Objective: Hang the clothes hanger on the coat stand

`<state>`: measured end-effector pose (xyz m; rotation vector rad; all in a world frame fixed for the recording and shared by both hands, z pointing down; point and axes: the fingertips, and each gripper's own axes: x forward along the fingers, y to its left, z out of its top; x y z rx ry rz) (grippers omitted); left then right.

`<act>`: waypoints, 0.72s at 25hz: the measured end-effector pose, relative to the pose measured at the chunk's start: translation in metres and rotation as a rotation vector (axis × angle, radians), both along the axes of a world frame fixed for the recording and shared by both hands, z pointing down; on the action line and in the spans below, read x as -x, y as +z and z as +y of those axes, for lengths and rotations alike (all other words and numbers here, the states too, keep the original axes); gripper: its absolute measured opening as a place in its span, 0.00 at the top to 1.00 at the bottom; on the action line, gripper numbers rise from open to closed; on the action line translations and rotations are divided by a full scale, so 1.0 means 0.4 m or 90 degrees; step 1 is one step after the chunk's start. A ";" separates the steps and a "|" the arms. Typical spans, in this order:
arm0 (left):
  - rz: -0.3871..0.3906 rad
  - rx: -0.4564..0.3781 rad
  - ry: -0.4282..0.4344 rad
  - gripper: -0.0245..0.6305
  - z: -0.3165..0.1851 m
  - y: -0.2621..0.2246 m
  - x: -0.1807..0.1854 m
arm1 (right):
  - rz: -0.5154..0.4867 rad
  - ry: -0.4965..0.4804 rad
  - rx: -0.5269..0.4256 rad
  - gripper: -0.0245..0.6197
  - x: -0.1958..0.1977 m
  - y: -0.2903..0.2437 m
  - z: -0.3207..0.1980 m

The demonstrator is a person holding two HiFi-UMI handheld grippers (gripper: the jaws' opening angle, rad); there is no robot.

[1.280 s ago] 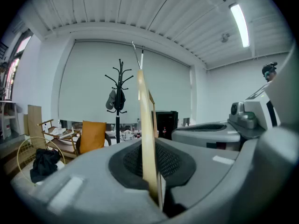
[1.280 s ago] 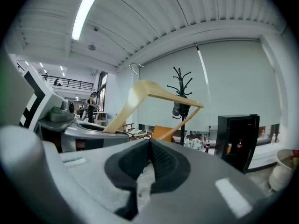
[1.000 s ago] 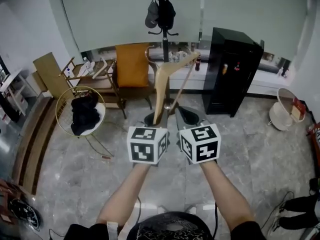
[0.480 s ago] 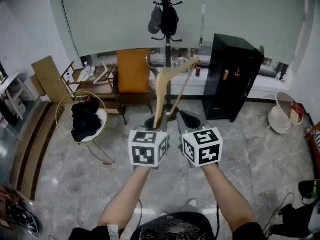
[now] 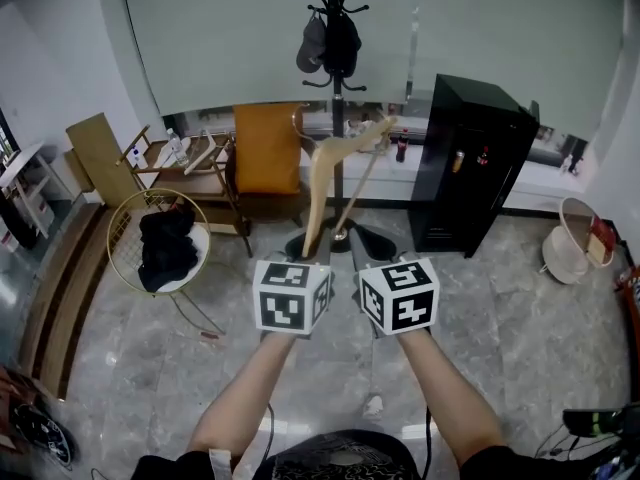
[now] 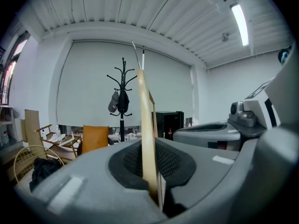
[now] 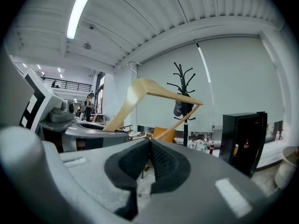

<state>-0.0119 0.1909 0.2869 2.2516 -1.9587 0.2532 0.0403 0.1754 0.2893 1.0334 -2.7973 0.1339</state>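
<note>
A light wooden clothes hanger (image 5: 318,173) with a metal hook stands up out of my left gripper (image 5: 309,254), which is shut on the lower end of one hanger arm (image 6: 145,139). The hanger's far arm and bar reach right toward the windowsill. My right gripper (image 5: 362,240) is right beside the left one, shut with nothing between its pads (image 7: 149,155); the hanger (image 7: 140,90) shows above it to the left. The black coat stand (image 5: 336,28) rises straight ahead by the window, with a cap and a dark item on its hooks. It is well beyond the hanger.
An orange-backed chair (image 5: 265,146) stands left of the coat stand's base and a black cabinet (image 5: 472,158) to its right. A round wire chair with dark clothes (image 5: 163,236) and wooden folding furniture (image 5: 110,148) are at the left. A white bin (image 5: 570,236) is at far right.
The view has shifted so that more of the coat stand's top shows and the room sits slightly lower. Both grippers stay side by side, with the hanger still in the left one.
</note>
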 end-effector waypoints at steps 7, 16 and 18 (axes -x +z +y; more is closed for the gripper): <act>-0.002 0.005 -0.003 0.93 -0.154 -0.005 -0.061 | -0.011 -0.003 -0.002 0.96 -0.052 -0.025 -0.158; -0.002 0.026 -0.014 0.93 -0.303 0.031 -0.167 | -0.014 -0.015 0.011 0.96 -0.152 0.000 -0.304; -0.005 0.030 -0.018 0.93 -0.329 0.037 -0.186 | -0.016 -0.019 0.011 0.96 -0.172 0.000 -0.328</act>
